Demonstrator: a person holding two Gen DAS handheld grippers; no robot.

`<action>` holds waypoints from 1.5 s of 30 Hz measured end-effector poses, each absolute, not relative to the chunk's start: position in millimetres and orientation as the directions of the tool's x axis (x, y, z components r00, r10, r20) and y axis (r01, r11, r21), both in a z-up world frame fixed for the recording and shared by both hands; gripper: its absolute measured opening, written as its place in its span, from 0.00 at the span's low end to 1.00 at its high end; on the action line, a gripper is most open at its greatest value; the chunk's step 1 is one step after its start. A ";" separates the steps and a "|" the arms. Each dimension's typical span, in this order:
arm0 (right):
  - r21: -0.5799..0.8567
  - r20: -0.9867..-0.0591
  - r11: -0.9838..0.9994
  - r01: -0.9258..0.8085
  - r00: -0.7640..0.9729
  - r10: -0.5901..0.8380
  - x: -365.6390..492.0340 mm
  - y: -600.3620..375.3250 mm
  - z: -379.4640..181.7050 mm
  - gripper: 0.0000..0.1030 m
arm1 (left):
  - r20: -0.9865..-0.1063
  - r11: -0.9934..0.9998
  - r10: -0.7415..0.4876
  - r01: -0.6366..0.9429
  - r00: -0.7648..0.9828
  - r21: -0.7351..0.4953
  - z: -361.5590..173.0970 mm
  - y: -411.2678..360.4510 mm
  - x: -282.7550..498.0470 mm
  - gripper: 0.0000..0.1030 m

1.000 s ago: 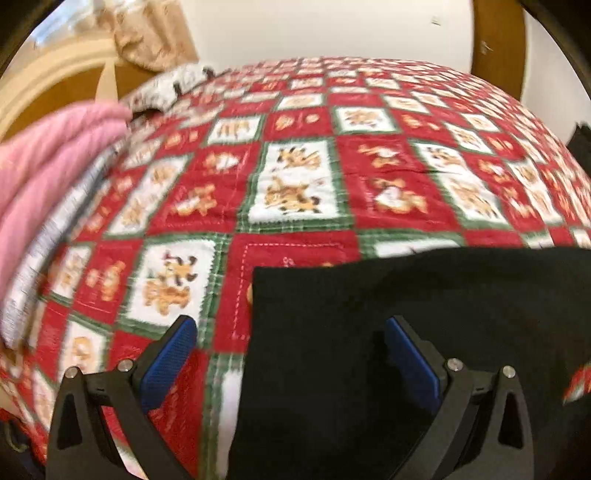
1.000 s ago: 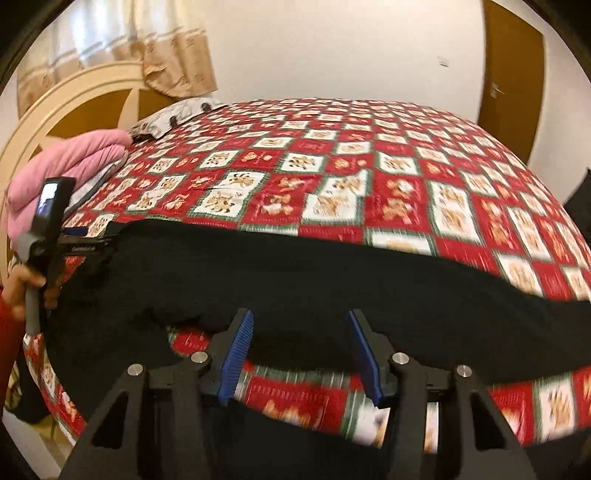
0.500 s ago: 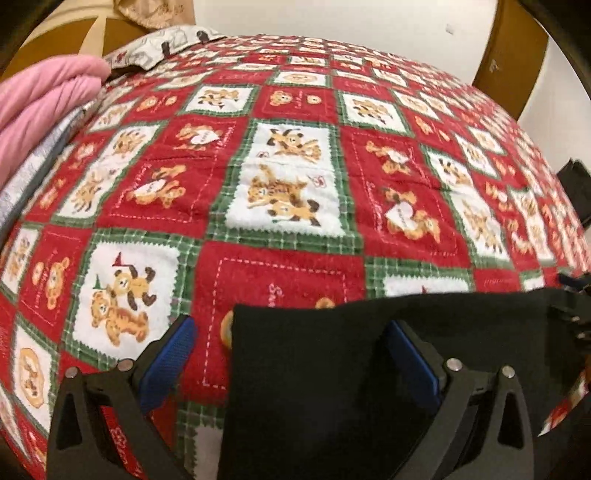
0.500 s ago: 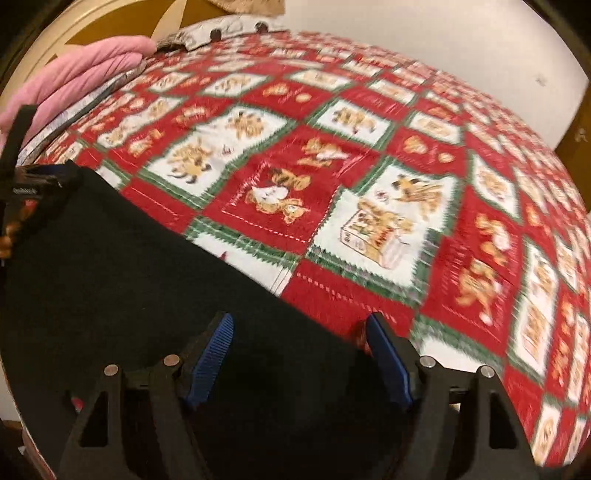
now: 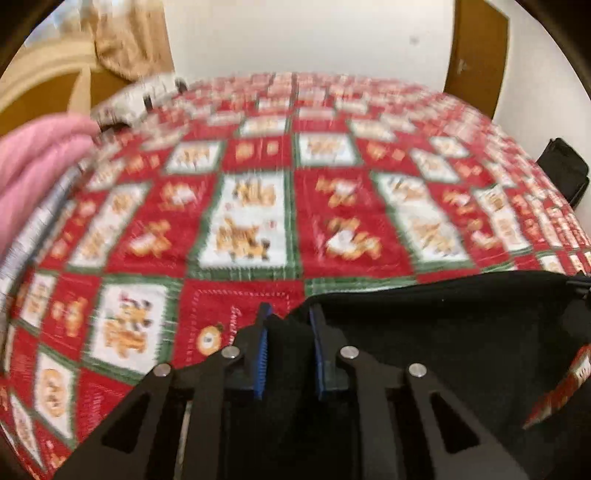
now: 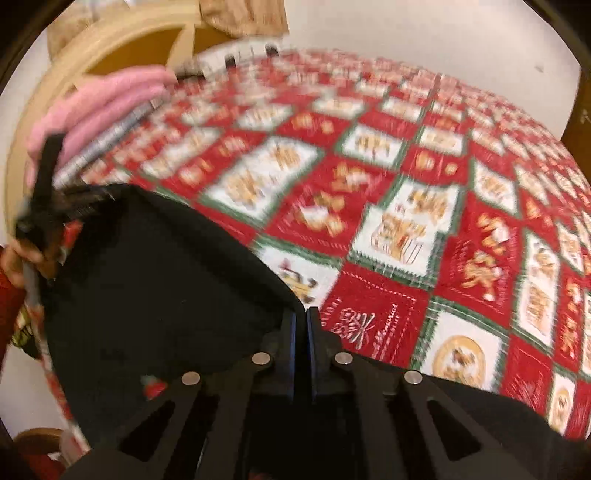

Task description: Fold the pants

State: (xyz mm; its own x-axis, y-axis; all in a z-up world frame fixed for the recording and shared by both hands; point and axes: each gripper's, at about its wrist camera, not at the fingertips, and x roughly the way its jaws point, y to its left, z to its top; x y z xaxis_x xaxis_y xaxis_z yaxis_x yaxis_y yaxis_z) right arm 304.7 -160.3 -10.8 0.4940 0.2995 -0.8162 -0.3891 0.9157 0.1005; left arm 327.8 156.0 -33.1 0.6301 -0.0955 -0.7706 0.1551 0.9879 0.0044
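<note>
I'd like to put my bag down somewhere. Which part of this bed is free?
The quilt lies bare across its middle and far side, from the black pants up to the white wall. It is crowded at the near edge, where the left gripper and right gripper pinch the pants, and along the pink blanket by the headboard.

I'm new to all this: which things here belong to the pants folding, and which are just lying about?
In the job:
- black pants
- left gripper, closing on a pants corner
- right gripper, pinched shut on the pants edge

Lying about:
- red patterned quilt, only the work surface
- pink blanket
- wooden headboard
- curtain
</note>
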 end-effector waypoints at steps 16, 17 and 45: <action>-0.011 -0.709 0.908 -0.418 0.644 0.288 76.6 -125.0 -11.9 0.05 | -0.613 0.992 -0.067 0.118 0.788 0.043 -38.5 179.5 129.4 0.26; -0.005 -0.714 0.911 -0.411 0.639 0.285 72.9 -123.2 -22.2 0.05 | -0.627 0.993 -0.061 0.111 0.777 0.041 -46.8 180.5 126.1 0.27; 0.188 -0.588 0.940 -0.285 0.734 0.341 59.4 -102.0 -24.4 0.50 | -0.687 0.901 -0.382 0.085 0.618 -0.425 -69.6 189.4 71.6 0.65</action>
